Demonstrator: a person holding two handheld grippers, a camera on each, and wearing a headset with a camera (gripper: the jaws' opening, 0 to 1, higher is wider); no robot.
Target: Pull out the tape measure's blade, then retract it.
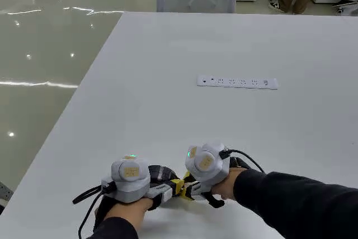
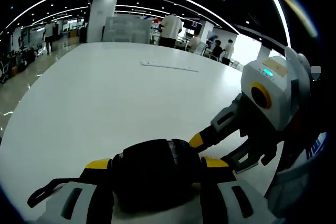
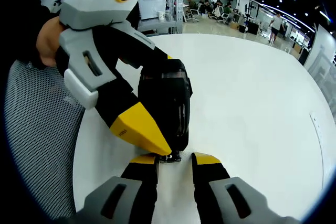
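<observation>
White table (image 1: 224, 54) stretches away from the person, with a shiny pale floor (image 1: 45, 37) to its left and a white power strip (image 1: 237, 81) lying flat well ahead of the grippers. At the near edge, both grippers meet tip to tip, low over the surface. The left gripper (image 2: 156, 163) has its yellow-tipped claw pressed against the two sides of the black tape measure (image 2: 155, 182), holding its case just above the table. The right gripper (image 3: 176, 160) points at the case's mouth, where the small metal hook (image 3: 171, 157) of the blade sits between its two yellow fingertips (image 3: 144, 159). The blade is barely out of the case. I cannot tell whether that claw actually pinches the hook or only stands narrowly apart around it.
</observation>
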